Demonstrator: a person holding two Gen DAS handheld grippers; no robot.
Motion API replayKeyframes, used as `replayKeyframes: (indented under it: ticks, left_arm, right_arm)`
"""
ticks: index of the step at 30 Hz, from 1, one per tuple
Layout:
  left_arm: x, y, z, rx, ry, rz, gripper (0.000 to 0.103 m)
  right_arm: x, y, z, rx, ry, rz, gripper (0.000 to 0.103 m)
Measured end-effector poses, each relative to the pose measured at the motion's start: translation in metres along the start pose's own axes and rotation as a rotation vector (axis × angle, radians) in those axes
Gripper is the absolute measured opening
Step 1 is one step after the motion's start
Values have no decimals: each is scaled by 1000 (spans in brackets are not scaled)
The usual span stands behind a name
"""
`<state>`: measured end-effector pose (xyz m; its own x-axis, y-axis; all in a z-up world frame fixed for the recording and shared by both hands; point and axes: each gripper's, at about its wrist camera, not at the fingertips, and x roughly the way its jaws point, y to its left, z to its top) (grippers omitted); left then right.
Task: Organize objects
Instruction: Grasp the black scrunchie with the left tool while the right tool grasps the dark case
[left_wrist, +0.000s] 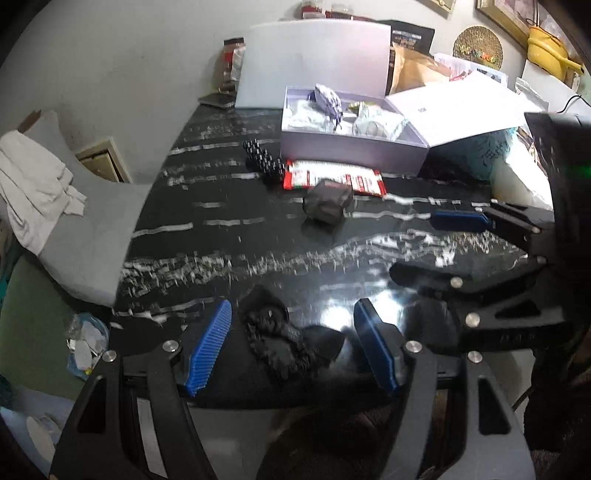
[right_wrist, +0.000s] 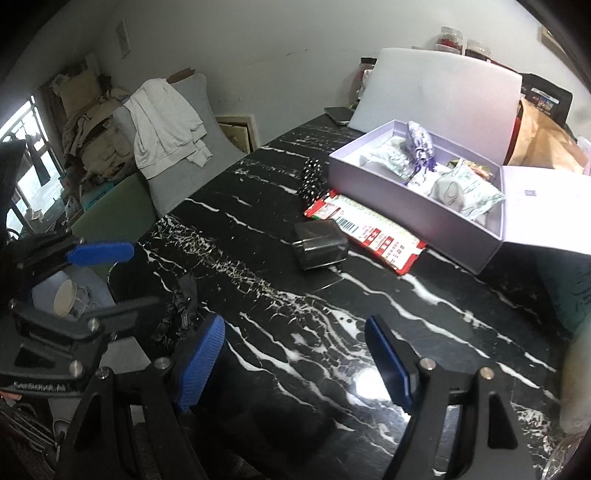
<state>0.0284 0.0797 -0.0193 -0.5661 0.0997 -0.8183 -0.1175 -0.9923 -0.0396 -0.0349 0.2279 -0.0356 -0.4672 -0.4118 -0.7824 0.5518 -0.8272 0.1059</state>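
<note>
Both grippers hang over the black marble table (right_wrist: 280, 302) with jaws parted and nothing between them. The left gripper (left_wrist: 291, 347) sits above a crumpled black cloth (left_wrist: 280, 343) at the near edge; the right gripper (right_wrist: 295, 354) is over bare stone. Farther back, a dark plastic case (right_wrist: 320, 246) touches a red-and-white packet (right_wrist: 373, 232) lying against the open lavender box (right_wrist: 406, 195) of wrapped items.

The worktop (right_wrist: 280, 317) is showing black with white veining. The box (right_wrist: 413, 206) at two o'clock is showing pale lilac, the packet (right_wrist: 380, 236) beside it red and white. Blue pads are lining the black left tongs (left_wrist: 295, 347) and right tongs (right_wrist: 299, 354).
</note>
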Motion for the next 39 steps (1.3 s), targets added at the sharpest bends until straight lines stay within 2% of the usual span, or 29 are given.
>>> replayKeyframes:
  ticks: [6, 10, 13, 17, 21, 24, 27, 39]
  left_arm:
    - [7, 3, -19, -14, 20, -11, 68]
    - [15, -1, -30, 8, 46, -35, 68]
    - [27, 1, -34, -5, 83, -61, 68]
    - [37, 5, -37, -19, 89, -85, 68]
    - [39, 11, -36, -34, 64, -124, 55]
    - [45, 16, -34, -36, 78, -107, 42]
    - [49, 23, -32, -41, 86, -90, 35]
    - [75, 47, -7, -44, 87, -58, 33]
  right_arm:
    - [11, 1, -9, 1, 31, 13, 79]
    - [17, 1, -14, 24, 44, 39, 79]
    - [22, 3, -18, 24, 49, 44, 79]
    - [28, 0, -18, 32, 63, 38, 79]
    - [32, -9, -14, 69, 51, 35, 79]
    - [35, -13, -8, 84, 33, 36, 79]
    - [38, -15, -3, 89, 17, 38, 79]
    - [65, -20, 25, 97, 3, 6, 79]
